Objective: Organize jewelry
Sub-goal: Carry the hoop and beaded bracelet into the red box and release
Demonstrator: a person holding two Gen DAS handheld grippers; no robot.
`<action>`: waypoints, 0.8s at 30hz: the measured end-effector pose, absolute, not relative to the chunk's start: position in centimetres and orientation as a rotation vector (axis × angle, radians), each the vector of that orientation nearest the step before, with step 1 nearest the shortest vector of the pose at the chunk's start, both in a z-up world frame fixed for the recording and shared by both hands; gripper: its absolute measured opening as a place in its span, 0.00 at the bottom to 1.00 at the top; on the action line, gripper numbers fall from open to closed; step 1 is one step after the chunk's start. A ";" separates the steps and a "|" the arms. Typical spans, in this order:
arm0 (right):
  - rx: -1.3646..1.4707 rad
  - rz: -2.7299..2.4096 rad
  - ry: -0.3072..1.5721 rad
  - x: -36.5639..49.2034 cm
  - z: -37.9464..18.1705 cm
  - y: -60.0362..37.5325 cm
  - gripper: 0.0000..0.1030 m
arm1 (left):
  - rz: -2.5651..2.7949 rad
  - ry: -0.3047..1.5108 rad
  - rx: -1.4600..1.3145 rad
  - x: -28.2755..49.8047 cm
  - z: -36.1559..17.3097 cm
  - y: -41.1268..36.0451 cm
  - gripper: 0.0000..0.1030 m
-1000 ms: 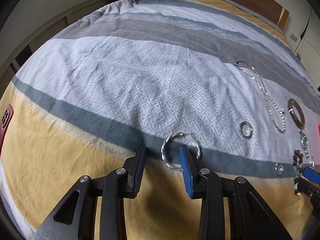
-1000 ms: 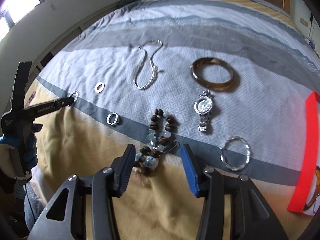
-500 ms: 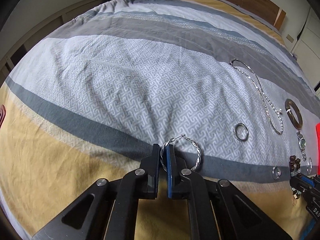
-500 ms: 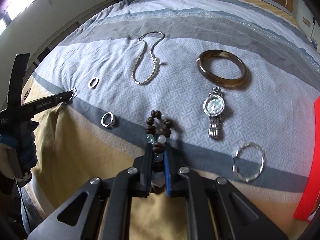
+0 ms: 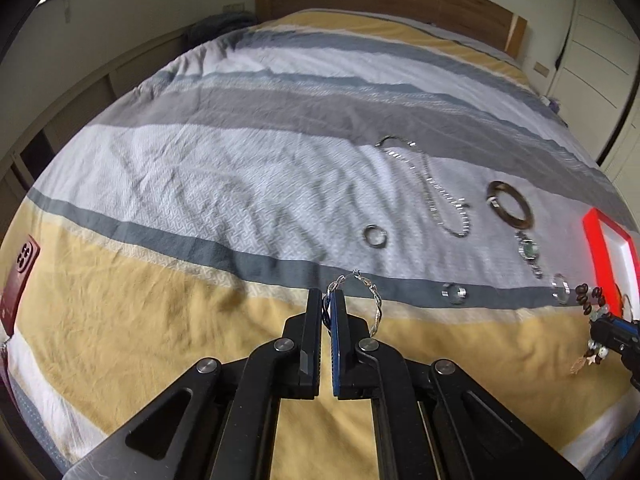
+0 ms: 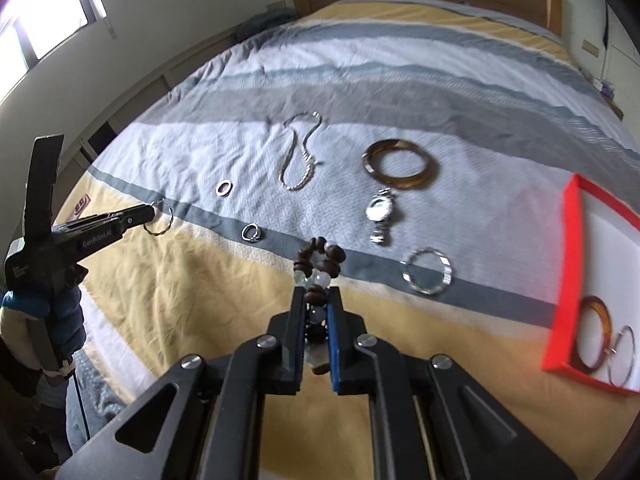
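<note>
The left tongs (image 5: 327, 300) are clamped on the rim of a twisted silver hoop earring (image 5: 362, 304), which hangs free of the striped yellow, grey and white bedspread (image 5: 200, 184) with most of its loop out at 2 o'clock from the tips. The right tongs (image 6: 316, 300) are pinched on a dark wooden bead bracelet with pale glass beads (image 6: 320, 264), its loop rising past the tips toward 12 o'clock and a few beads trailing below between the pads.

The red-rimmed shallow box with a white floor (image 6: 570, 240) sits at 3 o'clock in the right wrist view and already holds an amber bangle (image 6: 600, 332) and a thin silver hoop (image 6: 624, 352). Lying on the bedspread are a silver chain necklace (image 6: 298, 156), a brown bangle (image 6: 400, 166), a silver wristwatch (image 6: 380, 212), a twisted silver bangle (image 6: 428, 276), a small flat ring (image 6: 224, 188) and a small silver ring (image 6: 251, 233).

The risks, as I judge them: the earring is caught only by a thin wire edge, so a quick swing could let it pivot or slip out. The bracelet is gripped on round beads that may roll between the pads, and its dangling end could snag the box rim or the twisted silver bangle on the way over.
</note>
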State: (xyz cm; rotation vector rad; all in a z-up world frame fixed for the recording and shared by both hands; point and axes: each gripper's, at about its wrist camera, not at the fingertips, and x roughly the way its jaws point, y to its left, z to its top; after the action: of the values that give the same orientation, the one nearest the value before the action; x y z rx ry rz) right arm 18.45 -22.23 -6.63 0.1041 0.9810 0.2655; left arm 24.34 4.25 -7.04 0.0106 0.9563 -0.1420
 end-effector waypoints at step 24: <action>0.216 -0.071 0.821 13.3 -1.9 -46.3 0.08 | -0.597 0.868 0.165 21.7 -1.1 -25.6 0.03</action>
State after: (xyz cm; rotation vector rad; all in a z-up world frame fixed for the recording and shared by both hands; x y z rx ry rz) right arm 13.26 -46.32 -1.91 0.2161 0.8211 -0.0711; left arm 21.65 -25.64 -1.06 0.1648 0.8679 -0.5975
